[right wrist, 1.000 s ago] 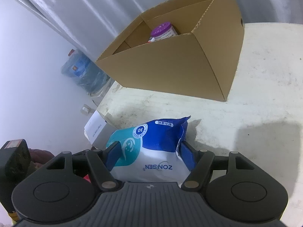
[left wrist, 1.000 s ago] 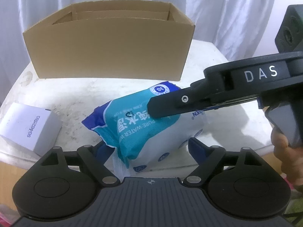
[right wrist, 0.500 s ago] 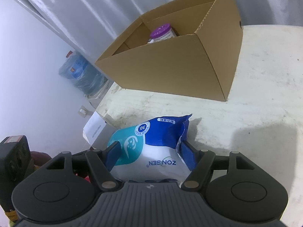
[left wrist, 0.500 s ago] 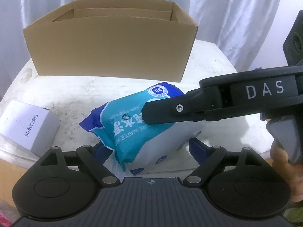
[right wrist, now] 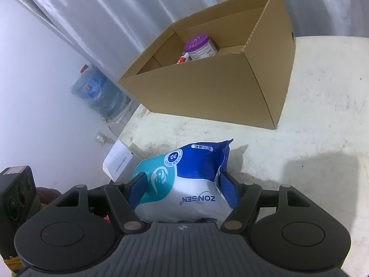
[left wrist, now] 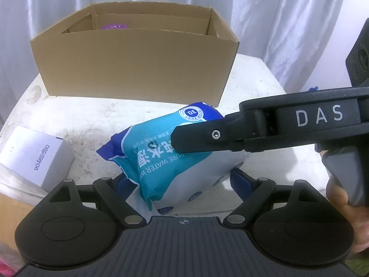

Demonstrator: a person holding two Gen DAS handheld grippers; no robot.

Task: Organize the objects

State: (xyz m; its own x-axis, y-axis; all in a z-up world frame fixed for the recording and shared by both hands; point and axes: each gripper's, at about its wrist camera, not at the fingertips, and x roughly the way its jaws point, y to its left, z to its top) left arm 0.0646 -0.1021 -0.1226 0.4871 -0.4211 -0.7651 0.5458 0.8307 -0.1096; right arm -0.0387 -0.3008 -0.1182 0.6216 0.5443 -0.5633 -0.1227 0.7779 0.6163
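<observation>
A blue, teal and white pack of wet wipes [left wrist: 175, 161] is held above the white table [left wrist: 69, 113]. My left gripper [left wrist: 182, 182] has a blue pad on each side of the pack's near end. My right gripper [right wrist: 182, 184] is shut on the pack [right wrist: 184, 184] across its other end and shows from the right in the left wrist view [left wrist: 196, 138]. An open cardboard box [left wrist: 136, 55] stands behind; it holds a purple-lidded jar [right wrist: 199, 46] and a small red-and-white item [right wrist: 183, 58].
A small white carton [left wrist: 34, 154] with a printed number lies at the table's left edge; it shows in the right wrist view [right wrist: 118, 161] too. A water jug [right wrist: 96, 90] stands on the floor beyond. White curtains hang behind.
Both grippers have risen with the wipes pack toward the box. The box's inside and the purple-lidded jar have come more into view.
</observation>
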